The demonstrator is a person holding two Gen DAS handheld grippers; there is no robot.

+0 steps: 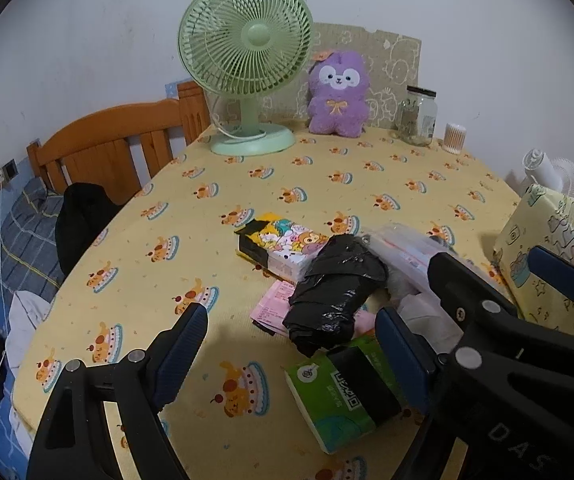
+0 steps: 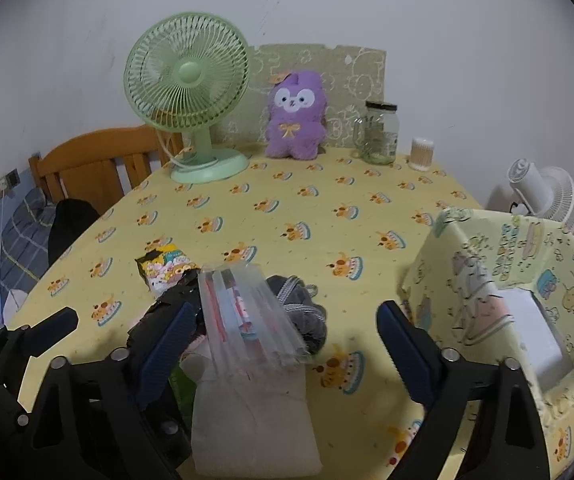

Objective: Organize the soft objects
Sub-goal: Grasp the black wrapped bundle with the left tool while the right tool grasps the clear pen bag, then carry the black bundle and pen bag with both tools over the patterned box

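Note:
A heap of soft items lies on the yellow tablecloth (image 1: pixel 327 184): a crumpled black plastic bag (image 1: pixel 335 284), clear zip bags (image 2: pixel 247 304), a green tissue pack (image 1: pixel 347 392), a cartoon-printed tissue pack (image 1: pixel 279 248), a pink packet (image 1: pixel 273 306), a white bag (image 2: pixel 247 412) and a grey cloth item (image 2: pixel 307 312). My left gripper (image 1: pixel 291 312) hovers open over the heap's left side, gripping nothing. My right gripper (image 2: pixel 287 308) is open, with the clear bags lying between its fingers but not pressed. A printed fabric basket (image 2: pixel 507 272) stands to the right.
At the back stand a green desk fan (image 1: pixel 247 52), a purple plush toy (image 1: pixel 339 96), a glass jar (image 1: pixel 417 116) and a cotton-swab tub (image 1: pixel 455 136). A white box (image 2: pixel 527 328) sits inside the basket. A wooden headboard (image 1: pixel 107 152) and bedding lie left of the table.

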